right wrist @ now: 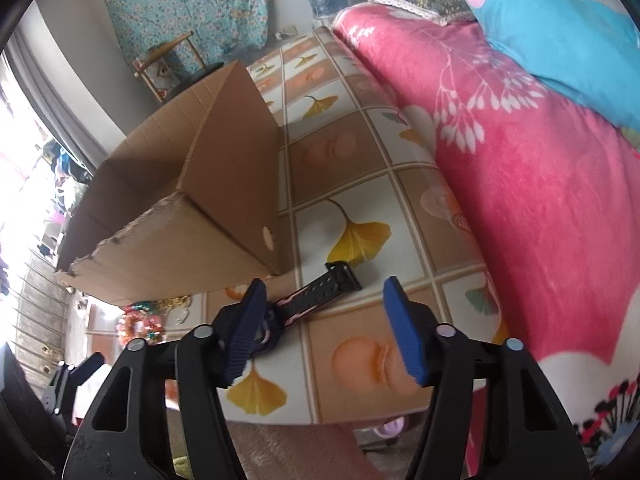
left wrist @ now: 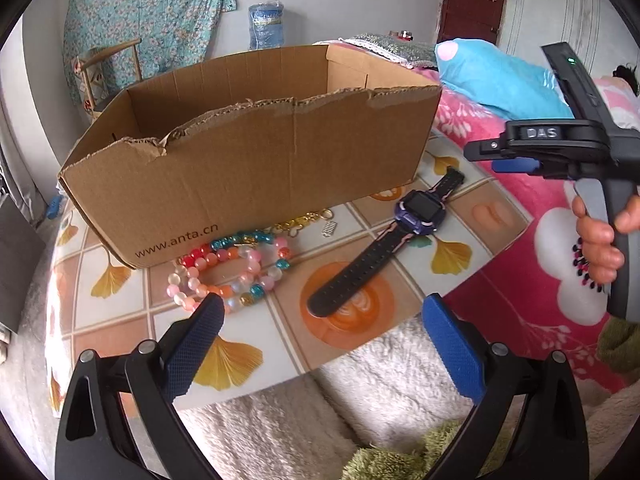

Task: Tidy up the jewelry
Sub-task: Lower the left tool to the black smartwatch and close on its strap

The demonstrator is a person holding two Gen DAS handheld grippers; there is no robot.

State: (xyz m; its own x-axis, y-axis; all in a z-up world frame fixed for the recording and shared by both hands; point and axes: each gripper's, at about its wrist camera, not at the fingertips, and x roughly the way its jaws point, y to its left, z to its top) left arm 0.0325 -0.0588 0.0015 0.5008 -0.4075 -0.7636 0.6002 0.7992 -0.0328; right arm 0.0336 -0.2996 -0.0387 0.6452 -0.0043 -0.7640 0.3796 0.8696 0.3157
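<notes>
An open cardboard box (left wrist: pixel 248 152) stands on the patterned table (left wrist: pixel 120 312). In front of it lie beaded bracelets (left wrist: pixel 232 272), a gold chain (left wrist: pixel 300 222) with a small silver clasp (left wrist: pixel 330 228), and a purple smartwatch with a black strap (left wrist: pixel 384 240). My left gripper (left wrist: pixel 320 320) is open and empty, just short of the bracelets and the strap end. My right gripper (right wrist: pixel 324 300) is open and empty above the watch (right wrist: pixel 316 300); it also shows in the left wrist view (left wrist: pixel 516 160) at the right. The box (right wrist: pixel 192 200) and bracelets (right wrist: pixel 140 324) show in the right wrist view.
A pink floral blanket (right wrist: pixel 540 200) and a blue pillow (left wrist: pixel 500 80) lie on the bed right of the table. A white fluffy rug (left wrist: pixel 320 420) lies below the table's near edge. A chair (left wrist: pixel 108 76) and a water jug (left wrist: pixel 266 26) stand behind.
</notes>
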